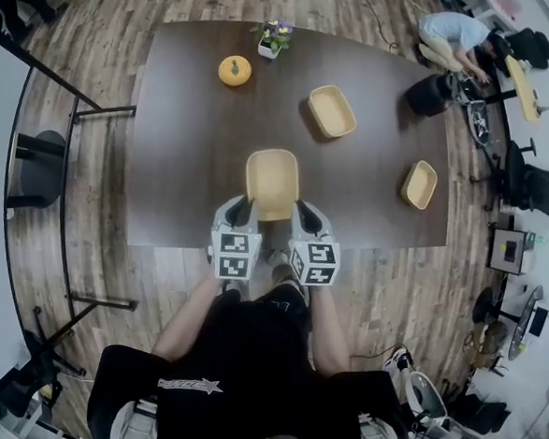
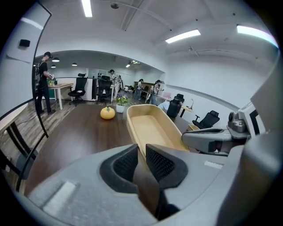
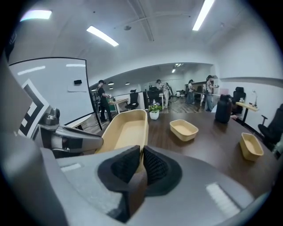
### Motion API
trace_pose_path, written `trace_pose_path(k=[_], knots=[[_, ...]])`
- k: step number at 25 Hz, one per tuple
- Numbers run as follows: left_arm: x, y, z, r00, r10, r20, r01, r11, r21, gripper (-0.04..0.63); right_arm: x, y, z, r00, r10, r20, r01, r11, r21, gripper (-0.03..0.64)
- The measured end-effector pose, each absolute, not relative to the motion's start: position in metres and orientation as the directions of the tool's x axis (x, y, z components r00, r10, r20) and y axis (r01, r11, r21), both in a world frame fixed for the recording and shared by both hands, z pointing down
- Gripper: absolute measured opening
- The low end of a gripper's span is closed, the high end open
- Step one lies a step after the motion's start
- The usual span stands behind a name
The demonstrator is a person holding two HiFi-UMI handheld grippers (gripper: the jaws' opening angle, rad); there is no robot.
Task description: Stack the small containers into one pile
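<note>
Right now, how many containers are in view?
3: near container, gripped, closest to me; middle container, further out; right container, off to the right. None seems hidden.

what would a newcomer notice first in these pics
First comes the large tan container at the near edge of the dark table, its near rim pinched by the left gripper and the right gripper. Next, two smaller tan containers lie apart on the right, one mid-table and one near the right edge. An orange pumpkin-shaped ornament sits at the far side.

Head view overhead; gripper views close, forward; all share table (image 1: 201, 106).
</note>
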State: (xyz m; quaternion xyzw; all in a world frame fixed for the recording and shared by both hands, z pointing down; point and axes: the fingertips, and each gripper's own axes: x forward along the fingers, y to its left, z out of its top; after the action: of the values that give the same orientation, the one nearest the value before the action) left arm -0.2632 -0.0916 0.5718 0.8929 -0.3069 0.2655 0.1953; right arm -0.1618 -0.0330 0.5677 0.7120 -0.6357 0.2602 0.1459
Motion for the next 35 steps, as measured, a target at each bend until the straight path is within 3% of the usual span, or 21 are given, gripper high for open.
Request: trace_pose_path(k=[8, 15, 28, 35], knots=[[-0.192, -0.07, 0.541, 0.738, -0.405, 0.539, -0.56, -0.814, 0.156, 0.069, -0.094, -0.007, 0.536, 0.176, -0.848, 0.499, -0.96, -0.26, -0.103, 0.025], [-0.123, -0.071, 0.53, 0.742, -0.417, 0.525, -0.556, -0.82, 0.134, 0.069, -0.026, -0.006, 0.525, 0.194, -0.859, 0.474, -0.956, -0.274, -0.105, 0.025], [-0.01, -0.118, 0.538, 0.66, -0.503, 0.558, -0.669, -0.732, 0.13, 0.069, 0.095, -0.069, 0.535, 0.05, -0.866, 0.497, -0.977, -0.145, -0.154, 0.025], [0.017, -0.153, 0.559, 0.591, -0.553, 0.587, -0.744, -0.655, 0.132, 0.069, 0.128, -0.117, 0.555, -0.065, -0.856, 0.513, -0.979, -0.044, -0.198, 0.025]])
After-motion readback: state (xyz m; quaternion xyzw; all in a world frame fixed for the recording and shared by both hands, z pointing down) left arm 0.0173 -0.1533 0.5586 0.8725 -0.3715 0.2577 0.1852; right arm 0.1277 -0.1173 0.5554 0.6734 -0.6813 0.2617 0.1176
